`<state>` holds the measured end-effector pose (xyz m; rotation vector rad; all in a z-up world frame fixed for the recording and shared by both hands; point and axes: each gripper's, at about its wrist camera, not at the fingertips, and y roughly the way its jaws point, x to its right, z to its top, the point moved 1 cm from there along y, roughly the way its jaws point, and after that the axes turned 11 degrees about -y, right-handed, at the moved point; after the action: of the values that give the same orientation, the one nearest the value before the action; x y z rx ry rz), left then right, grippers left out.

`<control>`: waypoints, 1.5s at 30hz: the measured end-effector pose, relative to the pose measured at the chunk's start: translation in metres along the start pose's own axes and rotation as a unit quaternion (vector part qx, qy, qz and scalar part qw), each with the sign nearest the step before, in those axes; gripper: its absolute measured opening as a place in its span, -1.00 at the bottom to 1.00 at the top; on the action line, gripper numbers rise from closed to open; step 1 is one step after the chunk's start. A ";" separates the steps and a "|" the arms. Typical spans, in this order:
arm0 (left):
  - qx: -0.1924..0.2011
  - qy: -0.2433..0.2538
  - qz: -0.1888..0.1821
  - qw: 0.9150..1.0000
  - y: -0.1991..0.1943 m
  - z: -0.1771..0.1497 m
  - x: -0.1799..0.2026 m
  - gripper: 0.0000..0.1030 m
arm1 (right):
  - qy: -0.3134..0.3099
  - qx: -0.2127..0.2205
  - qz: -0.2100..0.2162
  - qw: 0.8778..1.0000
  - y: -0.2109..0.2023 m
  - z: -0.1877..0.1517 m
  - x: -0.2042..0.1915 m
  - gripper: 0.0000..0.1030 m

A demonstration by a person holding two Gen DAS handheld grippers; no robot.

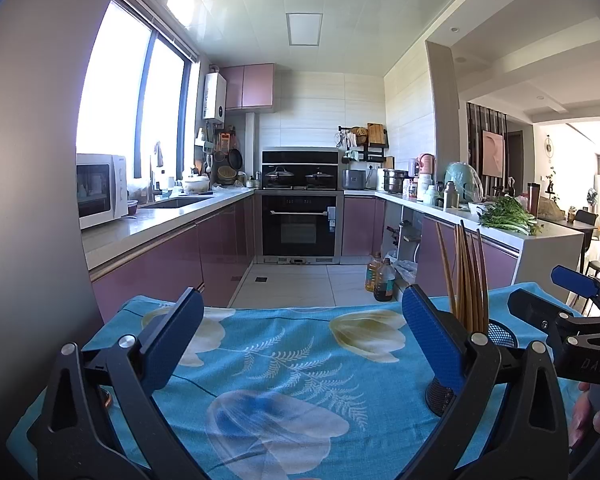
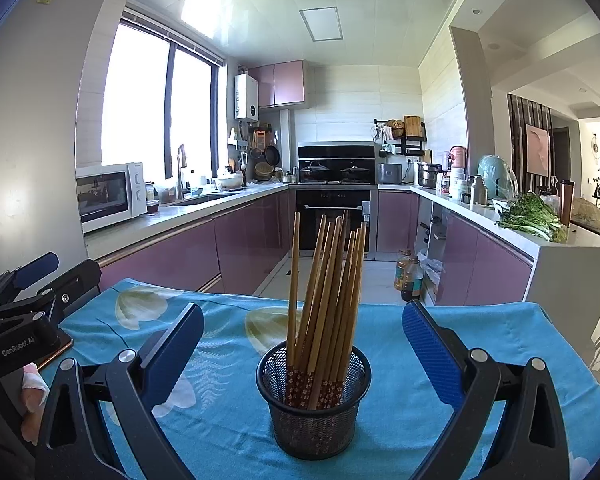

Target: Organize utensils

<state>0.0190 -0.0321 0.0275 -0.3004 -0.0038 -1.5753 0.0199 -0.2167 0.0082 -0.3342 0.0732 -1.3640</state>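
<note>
A black mesh cup (image 2: 314, 404) stands upright on the blue floral cloth (image 2: 228, 432), holding several wooden chopsticks (image 2: 328, 280) that lean to the right. My right gripper (image 2: 303, 344) is open, its blue pads on either side of the cup and apart from it. In the left wrist view the same cup (image 1: 500, 334) and chopsticks (image 1: 466, 276) show partly behind my left gripper's right finger. My left gripper (image 1: 298, 340) is open over bare cloth (image 1: 284, 360) with nothing between its fingers. The right gripper (image 1: 580, 320) shows at the right edge.
The table's far edge drops to a tiled kitchen floor with oil bottles (image 2: 410, 276). Purple cabinets line both sides, with a microwave (image 2: 108, 194) on the left and greens (image 2: 534, 218) on the right counter. A hand (image 2: 32, 396) holds the left gripper (image 2: 24, 308) at the lower left.
</note>
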 end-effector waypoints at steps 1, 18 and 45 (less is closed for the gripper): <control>0.000 0.000 0.000 1.000 0.000 0.000 0.000 0.89 | 0.001 0.001 0.000 1.000 0.000 0.000 0.000 0.87; 0.000 0.000 0.000 1.000 0.000 0.000 0.000 0.89 | 0.003 0.000 -0.001 1.000 0.001 0.000 0.002 0.87; 0.000 0.001 0.001 1.000 0.000 -0.001 0.000 0.89 | 0.003 -0.001 -0.002 1.000 0.003 -0.002 0.001 0.87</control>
<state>0.0190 -0.0322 0.0270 -0.2987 -0.0010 -1.5740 0.0221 -0.2178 0.0061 -0.3314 0.0787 -1.3689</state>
